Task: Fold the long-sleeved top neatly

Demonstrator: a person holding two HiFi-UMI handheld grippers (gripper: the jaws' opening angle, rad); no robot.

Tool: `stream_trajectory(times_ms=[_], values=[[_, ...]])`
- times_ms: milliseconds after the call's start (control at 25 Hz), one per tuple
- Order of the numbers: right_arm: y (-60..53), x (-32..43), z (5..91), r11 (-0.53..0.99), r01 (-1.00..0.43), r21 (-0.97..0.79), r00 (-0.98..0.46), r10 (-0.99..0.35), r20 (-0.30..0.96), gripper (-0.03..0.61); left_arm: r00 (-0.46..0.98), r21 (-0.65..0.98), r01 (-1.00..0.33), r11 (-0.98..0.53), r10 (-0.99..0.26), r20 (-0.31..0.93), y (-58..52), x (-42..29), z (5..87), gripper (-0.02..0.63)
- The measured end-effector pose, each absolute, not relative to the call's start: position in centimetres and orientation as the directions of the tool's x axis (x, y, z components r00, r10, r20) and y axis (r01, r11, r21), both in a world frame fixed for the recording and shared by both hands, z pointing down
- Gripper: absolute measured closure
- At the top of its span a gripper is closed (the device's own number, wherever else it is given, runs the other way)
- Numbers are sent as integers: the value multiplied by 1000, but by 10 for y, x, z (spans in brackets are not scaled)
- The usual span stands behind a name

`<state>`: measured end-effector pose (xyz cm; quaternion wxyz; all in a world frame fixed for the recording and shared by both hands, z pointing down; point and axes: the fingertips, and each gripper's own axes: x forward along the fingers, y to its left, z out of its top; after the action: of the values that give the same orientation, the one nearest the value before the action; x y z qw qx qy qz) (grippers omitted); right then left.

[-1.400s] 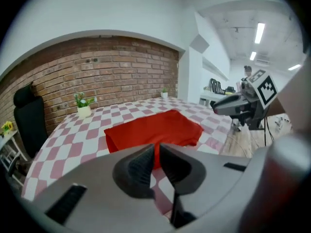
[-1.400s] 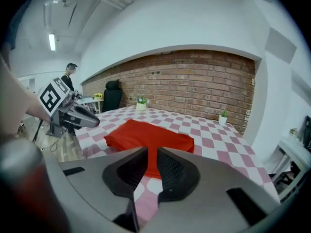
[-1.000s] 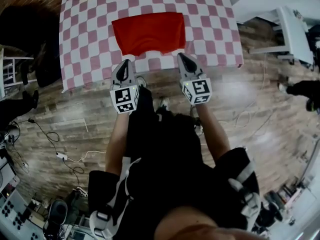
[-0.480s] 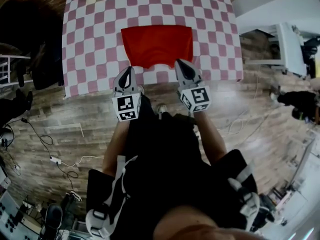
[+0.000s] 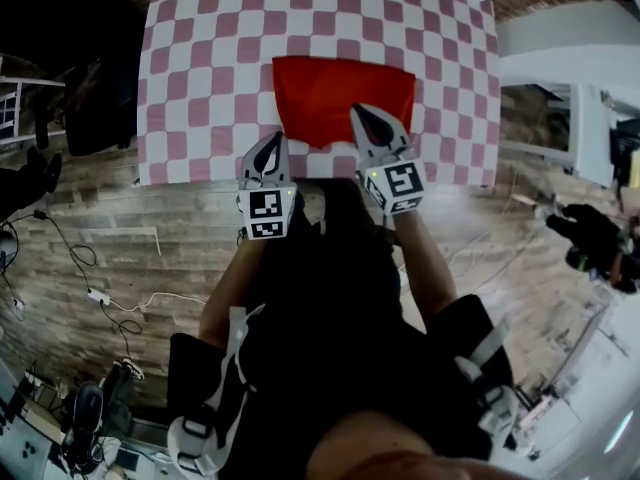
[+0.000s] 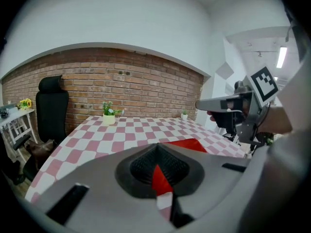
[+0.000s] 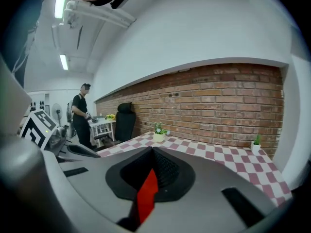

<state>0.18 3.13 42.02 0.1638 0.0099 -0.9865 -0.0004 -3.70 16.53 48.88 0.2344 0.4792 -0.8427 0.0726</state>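
Head view puts the red top (image 5: 345, 93) flat on the checked table (image 5: 200, 88), already folded into a rectangle with its long side running left to right, towards the near edge.

Your right gripper (image 5: 365, 118) is the nearer one. Its tip sits over the top's near hem, right of the middle. Your left gripper (image 5: 272, 146) stops short of the cloth, over the table's near edge and just outside the near left corner.

Both pairs of jaws are clenched together and seem to hold nothing. In each gripper view only a thin red sliver shows through the slit, and the cloth lies undisturbed.

From here the top lies ahead of both tips and slightly right of your left one. For another fold, I judge you need to open up first.
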Motion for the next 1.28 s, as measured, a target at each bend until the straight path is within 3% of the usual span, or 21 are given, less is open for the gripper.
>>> stream_trajectory(times_ms=[440,720,760,880,1000,1280], values=[[25,-76,464,943,333,10,-818,284,500,571,-534,145,-671,727,-610,585,154,-51,546,607],[25,-109,506,835,550,28,-653,409,637,569,-542,171,-593,787,-547,639,144,-55,580,603],[26,-113,514,814,581,24,-621,424,659,568,-530,179,-591,787,-545,649,142,-55,587,595],[31,-127,536,751,661,14,-534,457,711,566,-477,227,-574,787,-546,688,138,-50,609,464],[35,-141,558,696,718,7,-459,466,756,492,-449,246,-549,799,-530,720,139,-48,630,447],[42,-159,609,587,809,-31,-284,436,854,477,-352,296,-531,794,-524,776,133,-35,672,434]])
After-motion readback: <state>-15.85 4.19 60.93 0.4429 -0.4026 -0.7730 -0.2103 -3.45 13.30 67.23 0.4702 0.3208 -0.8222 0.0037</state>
